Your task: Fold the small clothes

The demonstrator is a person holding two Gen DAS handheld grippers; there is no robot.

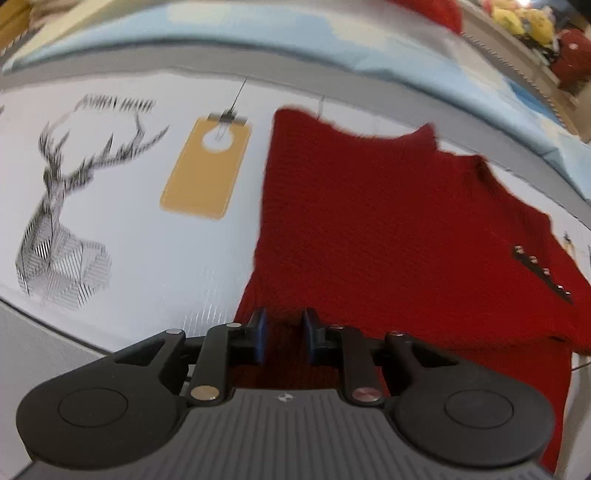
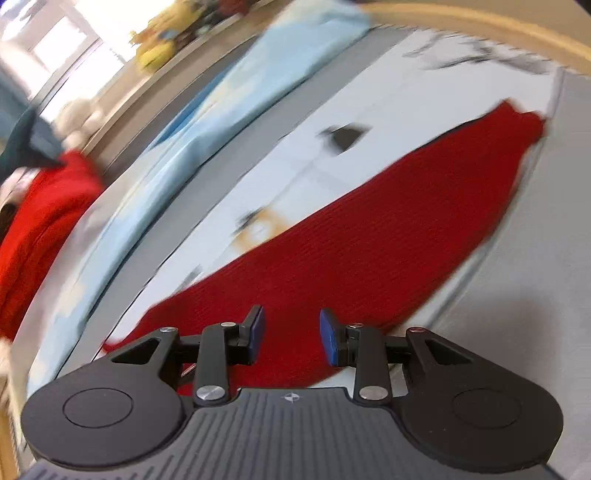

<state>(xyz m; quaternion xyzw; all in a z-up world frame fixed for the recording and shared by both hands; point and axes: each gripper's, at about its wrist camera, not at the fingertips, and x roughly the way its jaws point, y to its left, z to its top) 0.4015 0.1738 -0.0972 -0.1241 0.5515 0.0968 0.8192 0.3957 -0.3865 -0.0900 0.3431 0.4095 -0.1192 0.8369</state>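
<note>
The red knitted garment (image 1: 388,229) runs from the left gripper (image 1: 283,334), narrowly parted over its near hem, toward upper right; the right gripper (image 2: 291,338) hovers spread, empty.

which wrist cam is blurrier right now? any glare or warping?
Right wrist: heavy motion smear over the sweater and blue sheet; window blown out. Left wrist: milder blur, deer print streaked. Both: fisheye bends the edges; claws stay sharp.

Black two-finger grippers with blue pads

Left gripper (image 1: 283,334) and right gripper (image 2: 291,334) look alike: black linkage arms on silver rivets, round black discs either side, a ribbed grey body bearing a small white cross-circle mark.
</note>
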